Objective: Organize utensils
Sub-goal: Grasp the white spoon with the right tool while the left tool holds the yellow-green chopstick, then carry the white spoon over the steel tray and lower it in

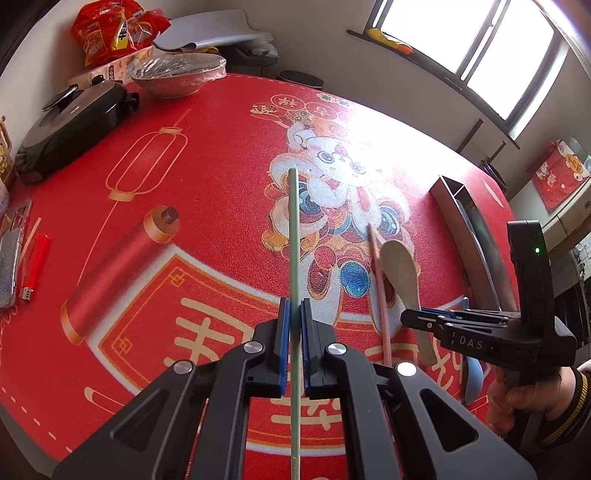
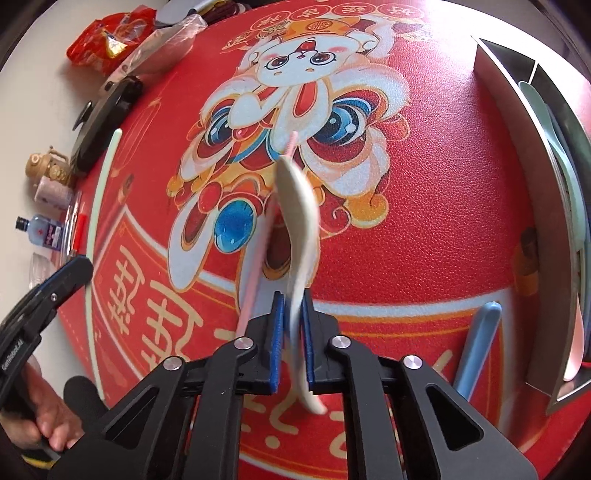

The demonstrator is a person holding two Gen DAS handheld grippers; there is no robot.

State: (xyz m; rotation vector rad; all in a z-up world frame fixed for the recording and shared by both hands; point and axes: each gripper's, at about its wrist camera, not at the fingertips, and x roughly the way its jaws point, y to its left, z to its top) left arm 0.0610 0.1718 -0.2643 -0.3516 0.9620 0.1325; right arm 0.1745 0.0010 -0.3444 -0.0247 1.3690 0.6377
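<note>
Between the blue pads of the right gripper [image 2: 293,314] sits a beige spoon [image 2: 301,236], clamped by its handle, bowl pointing away from the camera over the red mat [image 2: 424,206]. Its outline is slightly blurred. Whether the spoon is clear of the mat I cannot tell. Just beside it on the left, a pink chopstick [image 2: 255,266] lies on the mat, its far tip showing past the spoon's bowl. To the right, near the gripper's arm, a blue spoon [image 2: 476,347] lies on the mat. Along the mat's right edge stands a metal tray [image 2: 491,122] with a divider; a pale green spoon [image 2: 546,122] and a pink utensil [image 2: 576,347] lie in it.

The left gripper [image 1: 294,314] is clenched on a green chopstick [image 1: 293,236], which runs straight out between its pads and back under the camera, held above the mat. In the left wrist view the right gripper shows from the side, its fingers on the beige spoon's handle, with a hand [image 1: 524,398] in a dark sleeve on its grip.

At the mat's far left edge lie a black pot lid [image 1: 70,125], a covered bowl [image 1: 177,74], red snack bags [image 1: 110,29] and a red lighter [image 1: 37,262].
</note>
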